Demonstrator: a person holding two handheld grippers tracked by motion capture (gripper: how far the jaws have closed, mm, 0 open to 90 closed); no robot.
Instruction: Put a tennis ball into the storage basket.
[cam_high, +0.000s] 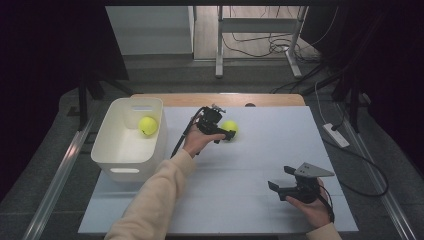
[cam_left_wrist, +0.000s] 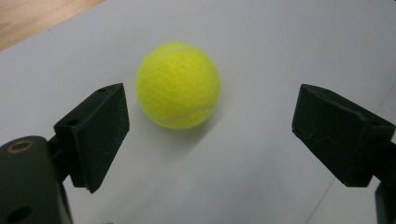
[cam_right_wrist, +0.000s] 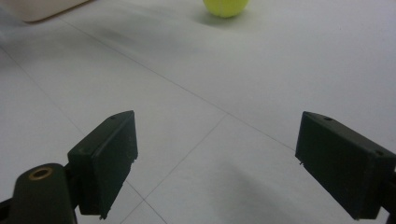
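Left tool (cam_left_wrist: 210, 135) gaping around a tennis ball (cam_left_wrist: 178, 86) on the white surface (cam_high: 260, 165).

The ball sits just ahead of the spread jaws, seemingly untouched. The right tool (cam_high: 281, 179) hovers well apart, likewise gaping and empty. A second ball (cam_high: 148, 125) lies in the white bin (cam_high: 112, 150).

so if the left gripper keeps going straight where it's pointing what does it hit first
Most likely the tennis ball on the table; it lies just ahead of the open left gripper, nearer one finger, nothing between.

Two yellow-green tennis balls (cam_high: 230, 127) (cam_high: 148, 125), a white bin (cam_high: 112, 145), a white table sheet (cam_high: 260, 160), black claws (cam_left_wrist: 210, 135).
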